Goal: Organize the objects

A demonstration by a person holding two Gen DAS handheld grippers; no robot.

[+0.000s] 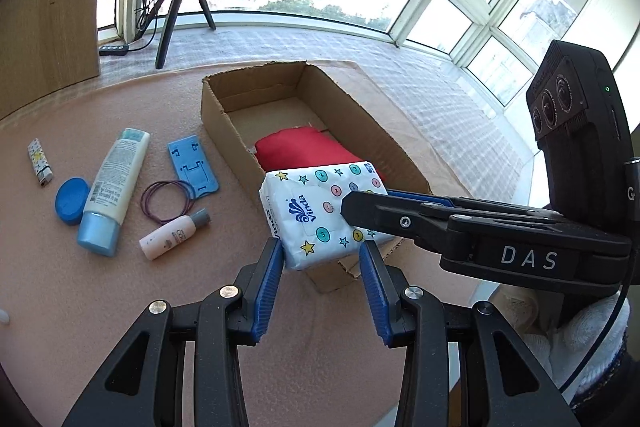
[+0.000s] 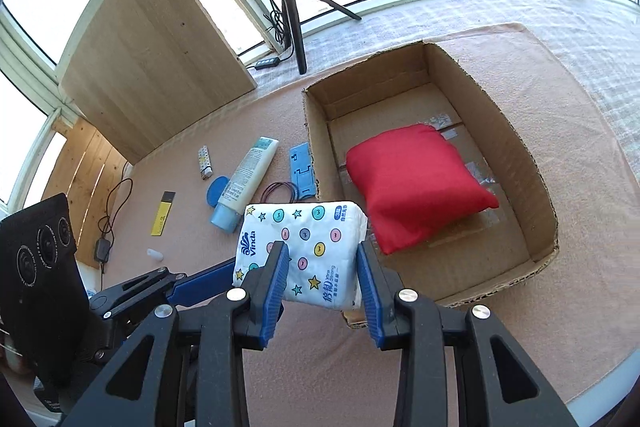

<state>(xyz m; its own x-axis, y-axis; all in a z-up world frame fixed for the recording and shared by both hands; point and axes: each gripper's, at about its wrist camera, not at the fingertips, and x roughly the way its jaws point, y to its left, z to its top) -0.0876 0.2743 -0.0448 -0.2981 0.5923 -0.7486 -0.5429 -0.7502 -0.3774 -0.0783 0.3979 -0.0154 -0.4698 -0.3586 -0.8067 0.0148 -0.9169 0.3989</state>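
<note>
The right gripper (image 2: 322, 275) pinches the tissue pack (image 2: 304, 253) above the near-left corner of the cardboard box (image 2: 516, 143), while the left gripper (image 1: 320, 279) is spread wide at the pack's near end, perhaps just touching it. The soft pack could catch the box's near wall and slip. Inside, the red pouch (image 2: 416, 183) fills the middle; lotion tube (image 1: 114, 183), small bottle (image 1: 172, 237) and blue stand (image 1: 192, 165) lie left.

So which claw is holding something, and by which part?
The right claw grips the Vinda tissue pack across its near end; the left claw is open.
</note>
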